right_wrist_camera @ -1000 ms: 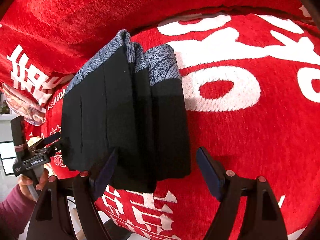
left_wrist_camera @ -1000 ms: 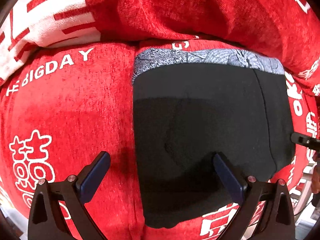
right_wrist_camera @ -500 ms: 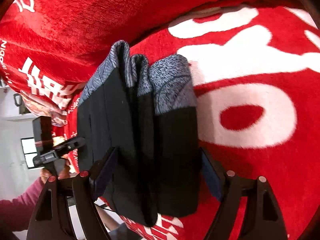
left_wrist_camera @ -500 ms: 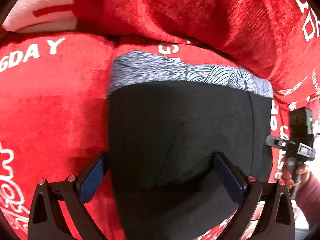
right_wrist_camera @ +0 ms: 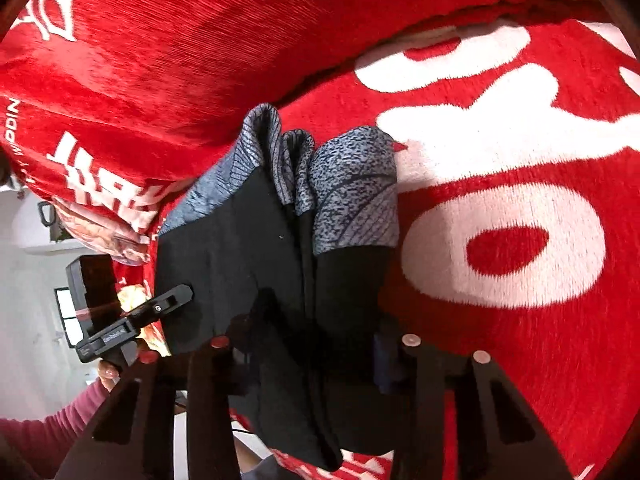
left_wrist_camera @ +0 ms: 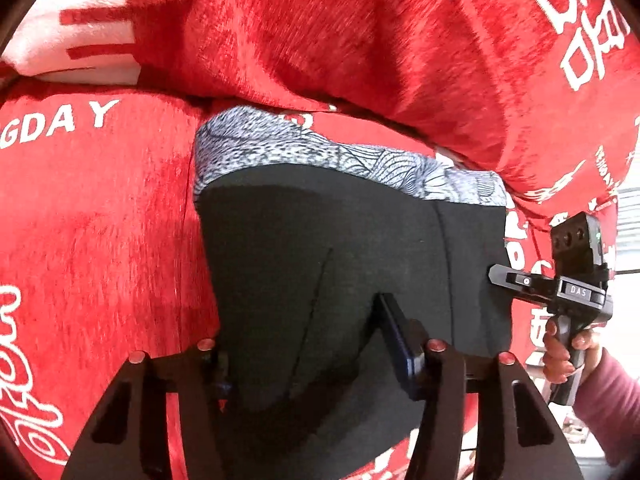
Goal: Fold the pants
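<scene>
Black pants (left_wrist_camera: 340, 232) with a grey patterned waistband (left_wrist_camera: 320, 152) lie folded on a red sofa cover (left_wrist_camera: 100, 220). My left gripper (left_wrist_camera: 304, 336) sits at their near edge, jaws closing, and the black cloth bunches up between the pads. In the right wrist view the pants (right_wrist_camera: 240, 248) show as stacked layers, waistband (right_wrist_camera: 352, 200) at the far end. My right gripper (right_wrist_camera: 312, 332) is closing on the near end of that stack, its left finger half buried in cloth. Each gripper shows in the other's view: the right gripper (left_wrist_camera: 532, 282) and the left gripper (right_wrist_camera: 168, 302).
The red back cushion (left_wrist_camera: 320, 32) with white lettering rises just behind the waistband. The seat (right_wrist_camera: 520, 360) stretches to the right with large white characters. A hand (left_wrist_camera: 560, 356) in a pink sleeve (right_wrist_camera: 60, 420) holds each gripper. A pale room shows past the sofa's left edge.
Both grippers stood wide, straddling the pants' edge; now both have narrowed onto the cloth, which wrinkles between the pads. The left view has tilted and moved closer over the pants.
</scene>
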Demonstrator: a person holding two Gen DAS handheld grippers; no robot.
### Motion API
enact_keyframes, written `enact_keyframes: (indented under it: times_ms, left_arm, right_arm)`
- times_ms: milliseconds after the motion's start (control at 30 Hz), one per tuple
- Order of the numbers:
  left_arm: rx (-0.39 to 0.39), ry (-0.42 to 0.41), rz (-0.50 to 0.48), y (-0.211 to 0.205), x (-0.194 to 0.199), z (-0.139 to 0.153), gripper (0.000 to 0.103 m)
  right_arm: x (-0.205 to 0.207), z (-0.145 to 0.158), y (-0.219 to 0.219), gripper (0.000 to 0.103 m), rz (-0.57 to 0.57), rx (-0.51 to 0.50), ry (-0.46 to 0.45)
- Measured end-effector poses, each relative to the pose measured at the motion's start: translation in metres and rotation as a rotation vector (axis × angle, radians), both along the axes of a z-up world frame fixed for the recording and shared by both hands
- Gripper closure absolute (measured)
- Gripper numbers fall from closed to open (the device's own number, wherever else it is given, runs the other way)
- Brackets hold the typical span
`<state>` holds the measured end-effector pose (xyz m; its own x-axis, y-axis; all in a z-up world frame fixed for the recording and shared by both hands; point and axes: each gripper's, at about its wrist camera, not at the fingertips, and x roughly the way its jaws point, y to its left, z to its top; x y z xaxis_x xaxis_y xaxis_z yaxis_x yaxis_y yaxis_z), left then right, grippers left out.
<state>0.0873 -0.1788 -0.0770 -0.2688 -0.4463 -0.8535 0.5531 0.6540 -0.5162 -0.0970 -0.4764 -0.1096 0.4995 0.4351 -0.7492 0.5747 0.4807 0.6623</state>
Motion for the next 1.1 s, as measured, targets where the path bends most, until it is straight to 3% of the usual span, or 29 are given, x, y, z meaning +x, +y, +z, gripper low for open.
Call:
enact_keyframes:
  times_ms: [167,300,433,600,633,700,833,933,1100]
  left_arm:
    - [-0.019,-0.019,-0.028,0.014,-0.018,0.031,0.045]
    - [-0.001,-0.023,-0.037,0.040,-0.034,0.040,0.045]
    - [0.036,-0.019,-0.042,0.060,-0.051,0.040,0.045]
    - [0.111,-0.031,-0.048,0.090,-0.073,0.017,0.045]
    - [0.114,-0.038,-0.039,0.095,-0.074,0.011,0.041]
    - [0.125,-0.074,-0.003,0.099,-0.070,0.002,0.018]
    - [0.164,-0.073,0.047,0.103,-0.062,-0.011,0.004]
    - [0.188,-0.091,0.044,0.101,-0.062,-0.010,0.003]
    - [0.294,-0.197,0.026,0.106,-0.068,0.013,0.003]
  right_arm:
    - [-0.011,0.024,0.010,0.062,-0.025,0.032,-0.054]
    - [-0.026,0.037,0.033,0.062,-0.013,0.060,-0.059]
    - [-0.046,0.042,0.061,0.062,-0.025,0.103,-0.056]
    - [-0.070,0.029,0.091,0.062,-0.020,0.119,-0.030]
    - [-0.072,0.024,0.094,0.062,-0.019,0.115,-0.019]
    - [-0.078,0.016,0.097,0.062,-0.019,0.086,-0.002]
    - [-0.080,0.004,0.092,0.052,-0.016,0.005,0.046]
    - [-0.075,0.002,0.096,0.045,-0.006,-0.049,0.083]
    - [-0.078,0.020,0.101,0.042,-0.026,-0.117,0.160]
